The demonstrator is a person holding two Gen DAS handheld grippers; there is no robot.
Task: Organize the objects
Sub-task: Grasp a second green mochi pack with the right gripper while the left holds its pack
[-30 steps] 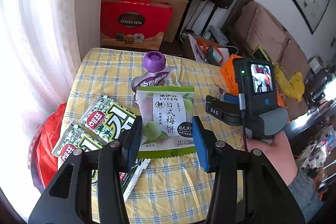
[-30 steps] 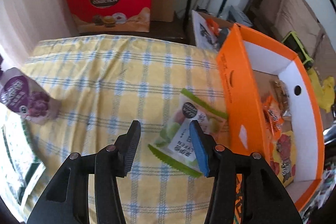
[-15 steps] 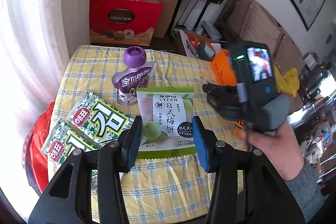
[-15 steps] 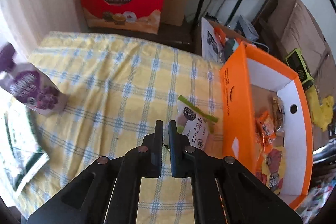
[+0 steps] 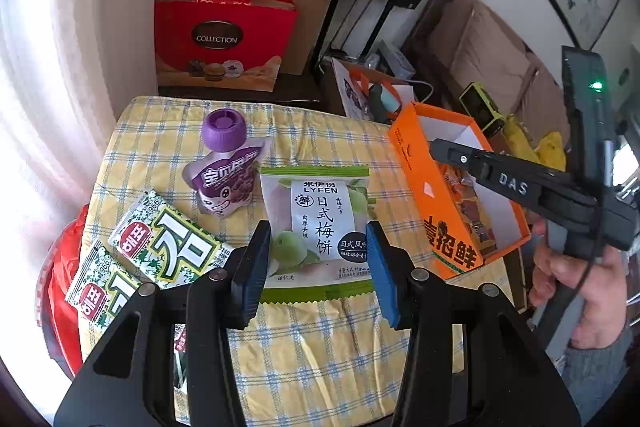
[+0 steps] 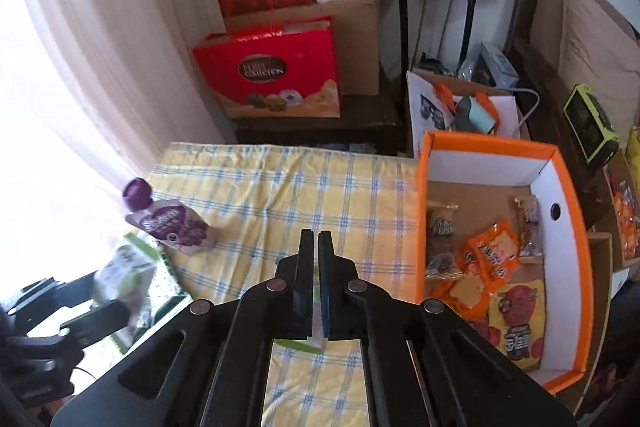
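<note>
Left wrist view: my left hand-held gripper pinches the green plum packet upright, long axis vertical; my right hand-held gripper is pressed together on a thin green-edged packet.

The right gripper, open a second ago, is now closed on a green packet and sits higher above the table. That packet no longer lies beside the orange box.
</note>
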